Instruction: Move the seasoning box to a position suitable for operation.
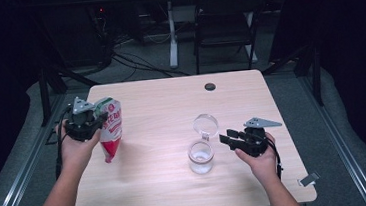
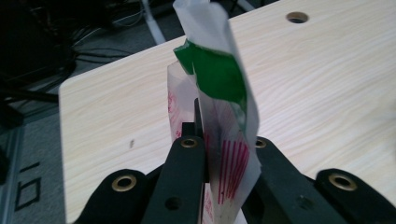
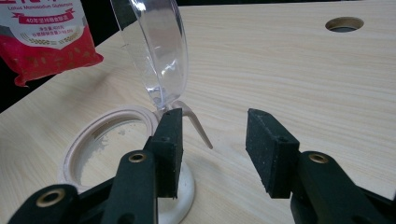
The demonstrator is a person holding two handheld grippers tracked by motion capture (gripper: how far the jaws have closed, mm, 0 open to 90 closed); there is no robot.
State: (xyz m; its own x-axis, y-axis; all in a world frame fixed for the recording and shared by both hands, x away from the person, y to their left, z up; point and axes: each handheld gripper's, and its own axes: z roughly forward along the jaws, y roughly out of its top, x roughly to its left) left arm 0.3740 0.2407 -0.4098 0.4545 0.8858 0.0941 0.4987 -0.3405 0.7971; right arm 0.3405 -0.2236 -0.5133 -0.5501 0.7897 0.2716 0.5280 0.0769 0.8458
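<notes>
Your left gripper has its fingers clamped on the red-and-white pouch, lifted off the tabletop, well left of the jar. The jar stands with its clear hinged lid up. Your right gripper sits just right of the jar, fingers spread, holding nothing.
</notes>
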